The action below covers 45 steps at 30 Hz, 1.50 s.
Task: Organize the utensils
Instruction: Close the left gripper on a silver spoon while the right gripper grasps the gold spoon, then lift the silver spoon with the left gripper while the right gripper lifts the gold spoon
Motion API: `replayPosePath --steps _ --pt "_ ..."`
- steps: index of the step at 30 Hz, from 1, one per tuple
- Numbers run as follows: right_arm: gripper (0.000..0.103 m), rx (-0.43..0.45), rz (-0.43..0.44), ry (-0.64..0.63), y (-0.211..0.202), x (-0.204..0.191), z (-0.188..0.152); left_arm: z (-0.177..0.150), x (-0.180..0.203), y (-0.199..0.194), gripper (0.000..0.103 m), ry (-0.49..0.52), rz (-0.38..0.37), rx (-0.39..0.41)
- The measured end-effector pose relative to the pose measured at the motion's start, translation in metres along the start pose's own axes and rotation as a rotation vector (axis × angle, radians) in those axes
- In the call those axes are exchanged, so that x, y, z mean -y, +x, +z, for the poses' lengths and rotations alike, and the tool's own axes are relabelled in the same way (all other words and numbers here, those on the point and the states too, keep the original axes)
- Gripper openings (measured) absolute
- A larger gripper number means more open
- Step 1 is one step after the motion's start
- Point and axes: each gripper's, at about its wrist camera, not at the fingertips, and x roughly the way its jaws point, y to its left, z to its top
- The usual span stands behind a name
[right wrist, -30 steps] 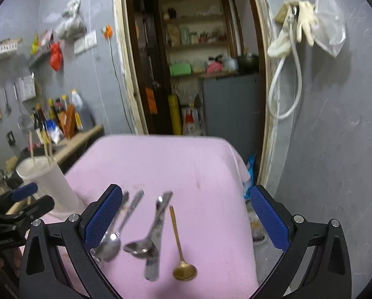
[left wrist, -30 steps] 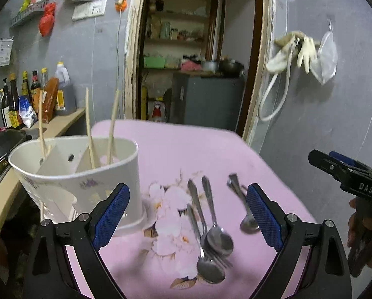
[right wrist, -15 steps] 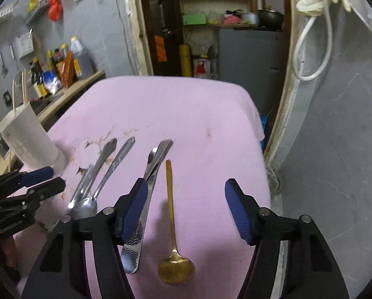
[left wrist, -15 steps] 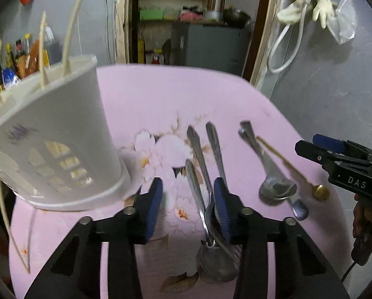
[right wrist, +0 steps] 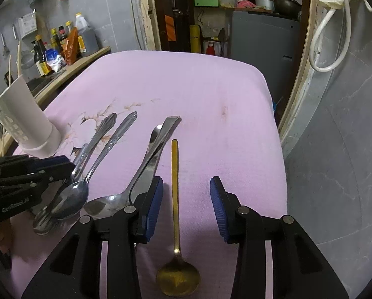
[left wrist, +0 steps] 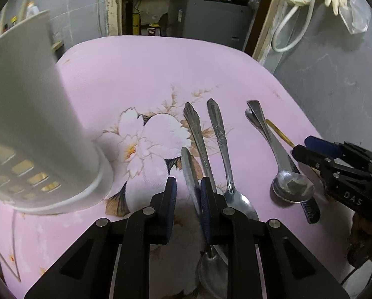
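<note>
The right gripper (right wrist: 186, 208) points steeply down over the long, thin gold-coloured metal spoon (right wrist: 176, 214) lying on the table's (right wrist: 198, 87) pink cloth. The spoon's handle runs straight away from the gripper along the line it points, bowl nearest the camera, so the shaft passes between the blue pads. The jaws have just been closing but stand apart, touching nothing; a squeeze across the handle looks like the next need. The left gripper (left wrist: 187, 205) has also just been narrowing, its jaws nearly together beside a short steel utensil handle (left wrist: 189, 172) that lies lengthwise ahead; contact I cannot tell. The white plastic utensil holder (left wrist: 36, 129) stands to its left.
</note>
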Motion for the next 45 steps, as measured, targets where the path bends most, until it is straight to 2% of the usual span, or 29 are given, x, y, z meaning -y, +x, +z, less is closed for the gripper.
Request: replayPosePath --steps 7,10,12,14,17,26,37,42,45 --pt "0.037 -0.024 -0.046 -0.047 0.005 -0.011 0.001 0.002 0.009 0.005 0.014 0.055 0.06 -0.017" --pt "0.036 -0.039 -0.072 -0.077 0.007 -0.016 0.0 -0.001 0.008 0.006 0.01 0.029 0.055 -0.012" --pt "0.025 -0.043 -0.071 -0.072 0.006 -0.016 0.0 -0.003 0.003 0.005 0.008 -0.004 0.045 -0.01" --pt "0.009 -0.042 -0.064 -0.054 0.003 -0.012 -0.001 -0.001 0.005 0.005 0.008 -0.017 0.046 -0.009" --pt "0.006 -0.039 -0.042 -0.011 -0.002 -0.004 -0.005 -0.008 0.003 -0.004 0.007 -0.032 0.054 0.001" --pt "0.005 -0.047 -0.015 0.058 -0.019 0.002 -0.02 -0.037 -0.019 -0.037 0.007 -0.104 0.045 0.0" --pt "0.008 -0.112 -0.031 0.041 0.0 -0.002 -0.003 -0.041 -0.019 -0.046 0.016 -0.017 0.079 -0.11" --pt "0.01 -0.123 -0.027 0.045 0.006 0.001 0.001 -0.044 -0.021 -0.045 0.015 -0.029 0.074 -0.094" --pt "0.006 -0.12 -0.04 0.04 0.006 -0.002 0.002 -0.046 -0.019 -0.043 0.007 -0.01 0.077 -0.071"
